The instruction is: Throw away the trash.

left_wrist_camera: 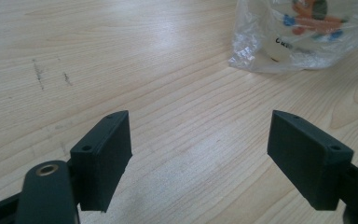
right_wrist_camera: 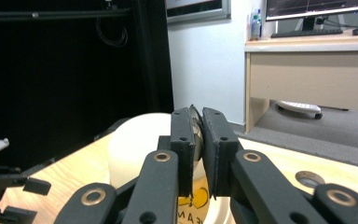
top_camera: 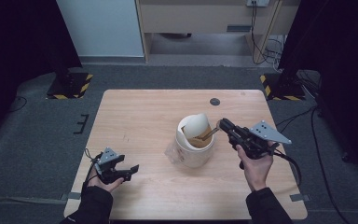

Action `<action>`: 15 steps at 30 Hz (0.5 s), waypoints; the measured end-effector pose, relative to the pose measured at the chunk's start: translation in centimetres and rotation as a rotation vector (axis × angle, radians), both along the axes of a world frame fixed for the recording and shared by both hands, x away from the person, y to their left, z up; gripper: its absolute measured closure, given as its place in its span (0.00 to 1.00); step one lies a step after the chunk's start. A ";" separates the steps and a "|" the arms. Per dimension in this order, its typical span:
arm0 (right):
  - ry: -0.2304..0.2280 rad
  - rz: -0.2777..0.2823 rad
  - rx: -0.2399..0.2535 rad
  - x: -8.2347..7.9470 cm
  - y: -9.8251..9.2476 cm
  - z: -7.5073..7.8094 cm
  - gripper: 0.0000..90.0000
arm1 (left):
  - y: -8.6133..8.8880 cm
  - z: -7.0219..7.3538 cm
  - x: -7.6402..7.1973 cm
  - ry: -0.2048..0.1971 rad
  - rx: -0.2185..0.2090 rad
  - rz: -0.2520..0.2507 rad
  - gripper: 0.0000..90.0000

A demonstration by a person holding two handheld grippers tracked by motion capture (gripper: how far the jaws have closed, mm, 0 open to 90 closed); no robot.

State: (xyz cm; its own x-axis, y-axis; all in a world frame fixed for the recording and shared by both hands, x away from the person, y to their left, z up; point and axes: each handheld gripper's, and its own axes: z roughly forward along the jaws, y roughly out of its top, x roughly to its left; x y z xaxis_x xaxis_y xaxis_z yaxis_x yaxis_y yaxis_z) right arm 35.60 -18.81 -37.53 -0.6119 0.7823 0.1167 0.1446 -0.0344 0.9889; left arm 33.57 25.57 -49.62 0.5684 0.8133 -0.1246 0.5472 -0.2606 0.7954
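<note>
The right gripper (top_camera: 220, 125) is clamped on a thin spoon handle (right_wrist_camera: 196, 135) at the three o'clock rim of the white tub (top_camera: 195, 148) near the table's (top_camera: 135, 116) centre. The left gripper (top_camera: 131, 171) rests wide open and empty at the tub's eight o'clock. To scoop well, I would keep the handle pinched square and lift slowly, clear of the upturned lid (top_camera: 196, 125).

Left tongs (left_wrist_camera: 199, 161) agape, right tongs (right_wrist_camera: 199, 149) clamped
</note>
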 end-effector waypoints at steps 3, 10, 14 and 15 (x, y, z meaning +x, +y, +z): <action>0.009 0.001 -0.015 0.2 0.4 -0.5 0.93 | -0.1 0.0 0.0 0.000 -0.001 -0.001 0.24; 0.032 0.006 -0.070 1.0 2.1 -2.4 0.92 | -0.2 0.1 0.0 -0.006 0.012 -0.003 0.24; 0.059 0.043 -0.099 1.1 3.1 -3.6 0.84 | -0.1 0.1 0.0 -0.004 0.011 0.001 0.24; 0.069 0.047 -0.101 1.1 3.2 -3.7 0.81 | -0.1 0.1 0.0 -0.003 0.011 0.001 0.24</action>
State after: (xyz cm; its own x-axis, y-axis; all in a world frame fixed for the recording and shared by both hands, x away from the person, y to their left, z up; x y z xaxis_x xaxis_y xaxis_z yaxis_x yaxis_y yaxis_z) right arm 36.74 -15.58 -41.23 -0.6413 0.7629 0.0820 0.2117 0.0731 0.9746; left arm 33.58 25.50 -49.56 0.5682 0.8150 -0.1136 0.5447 -0.2691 0.7943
